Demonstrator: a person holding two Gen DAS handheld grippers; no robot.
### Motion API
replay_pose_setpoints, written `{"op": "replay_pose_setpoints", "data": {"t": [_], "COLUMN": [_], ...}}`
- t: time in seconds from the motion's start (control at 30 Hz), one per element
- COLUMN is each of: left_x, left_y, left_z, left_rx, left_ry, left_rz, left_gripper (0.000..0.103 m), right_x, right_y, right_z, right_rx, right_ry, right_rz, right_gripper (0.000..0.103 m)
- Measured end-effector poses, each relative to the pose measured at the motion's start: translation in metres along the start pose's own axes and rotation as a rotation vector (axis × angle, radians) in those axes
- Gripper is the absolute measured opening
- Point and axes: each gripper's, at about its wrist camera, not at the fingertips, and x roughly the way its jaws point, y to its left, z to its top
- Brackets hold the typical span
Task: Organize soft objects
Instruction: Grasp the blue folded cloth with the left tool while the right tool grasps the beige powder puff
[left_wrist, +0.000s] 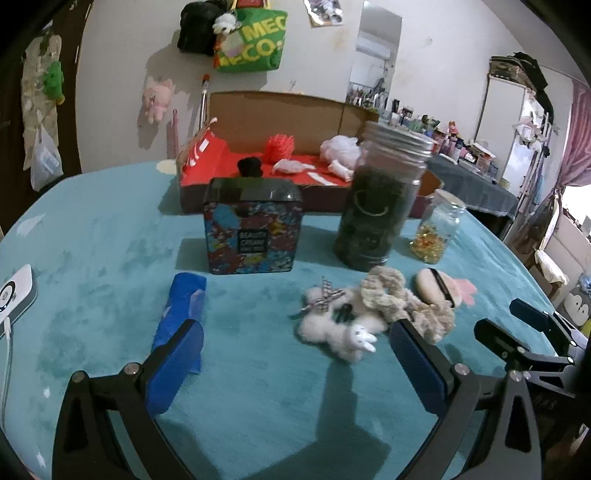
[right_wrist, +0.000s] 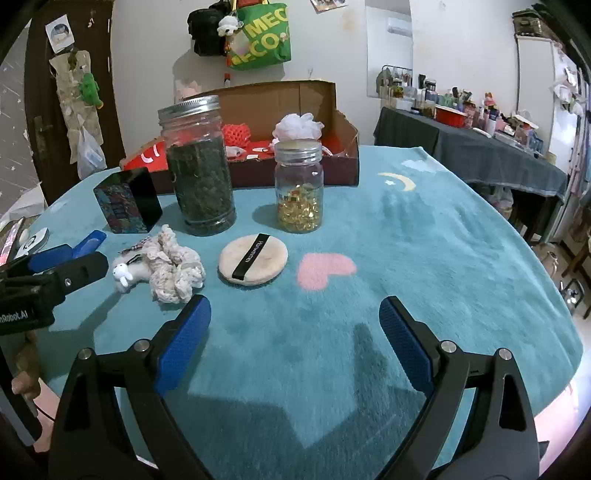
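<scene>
Writing: the square tin (left_wrist: 253, 227) said "BEAUTY CREAM"; the green bag (right_wrist: 264, 35) on the wall showed "MEC" and "CO"; the black strap on the round puff (right_wrist: 253, 264) had small white letters that could not be read.
Soft things: a fluffy white bunny toy (left_wrist: 341, 332), a knitted cream scrunchie (left_wrist: 402, 301) touching it, the beige puff just beside them, and a blue cloth (left_wrist: 183, 314) lay on the fuzzy teal desk (right_wrist: 424, 240).
Box: the cardboard box (right_wrist: 291, 110) with red inside held a white mesh ball (right_wrist: 299, 125) and an orange mesh ball (right_wrist: 236, 134).
Jars: a tall jar (right_wrist: 201, 166) of dark leaves and a small jar (right_wrist: 299, 188) of gold bits stood upright.
Left gripper (left_wrist: 295, 354): wide, holding nothing, low over the desk, near the bunny toy.
Right gripper (right_wrist: 295, 341): wide, holding nothing, over bare desk, in front of the puff.
</scene>
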Motion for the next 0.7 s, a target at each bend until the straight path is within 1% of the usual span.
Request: {"op": "replay_pose_setpoints", "data": {"t": [0.33, 0.47, 0.63, 0.7], "left_x": [0.007, 0.01, 0.014, 0.015], "left_y": [0.019, 0.034, 0.053, 0.059], "left_z": [0.012, 0.017, 0.02, 0.019], "left_rx": [0.011, 0.0, -0.016, -0.015], "left_ry": [0.058, 0.083, 0.112, 0.123], "left_rz": [0.043, 0.065, 0.101, 0.113], "left_gripper": [0.103, 0.103, 0.101, 0.098], "right_x": [0.022, 0.032, 0.043, 0.048], "right_y": [0.0, 0.003, 0.006, 0.007], "right_z": [0.019, 0.026, 0.032, 0.034], "right_rx": [-0.001, -0.011, -0.028, -0.033], "right_ry": [0.056, 0.084, 0.121, 0.14], "right_rz": [0.017, 0.024, 0.035, 0.04], "right_gripper": [0.094, 0.094, 0.094, 0.094]}}
